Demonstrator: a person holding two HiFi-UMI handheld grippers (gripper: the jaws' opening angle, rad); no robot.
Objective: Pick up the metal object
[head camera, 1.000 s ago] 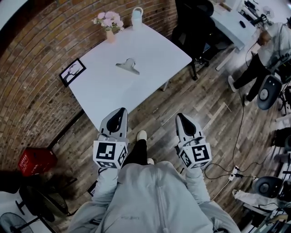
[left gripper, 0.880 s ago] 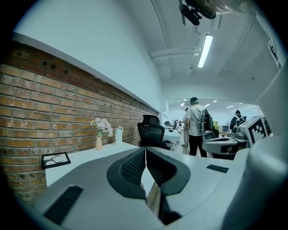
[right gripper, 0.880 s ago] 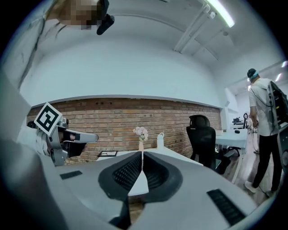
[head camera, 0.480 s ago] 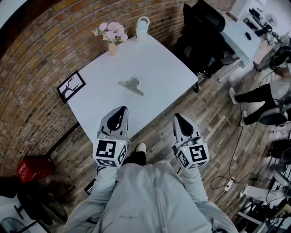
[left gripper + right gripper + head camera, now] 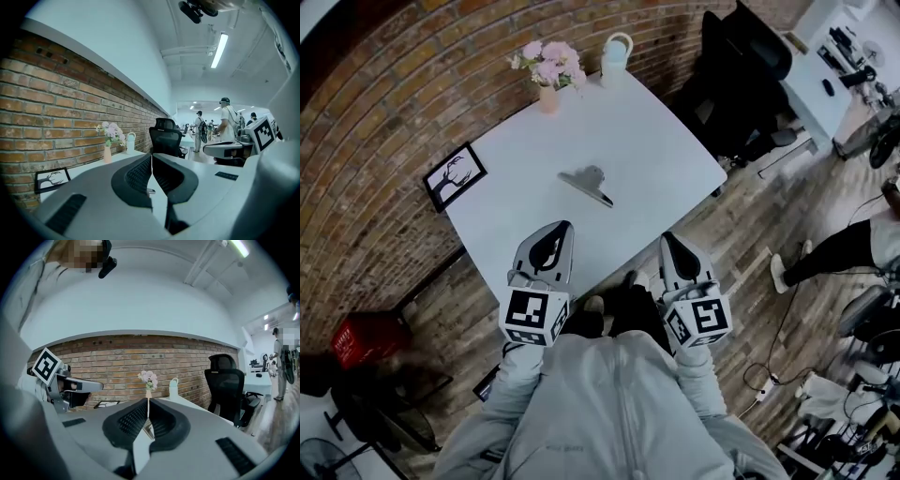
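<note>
The metal object (image 5: 586, 185), a grey clip with a wide flat blade, lies near the middle of the white table (image 5: 656, 150). My left gripper (image 5: 560, 228) hangs over the table's near corner, short of the clip, with its jaws together and nothing in them. My right gripper (image 5: 667, 240) is level with it, just off the table's near right edge above the wooden floor, also shut and empty. In the left gripper view the jaw tips (image 5: 151, 157) meet, and in the right gripper view (image 5: 148, 401) too.
A vase of pink flowers (image 5: 548, 70) and a white jug (image 5: 616, 52) stand at the table's far corner. A framed picture (image 5: 456, 175) sits at its left edge. A black office chair (image 5: 750, 75) stands to the right, a red crate (image 5: 364, 337) on the floor left, another person's legs (image 5: 825, 258) right.
The table and the clip have come closer to both grippers; the left gripper now reaches over the table's corner. Both grippers stay shut. The person at right has moved.
</note>
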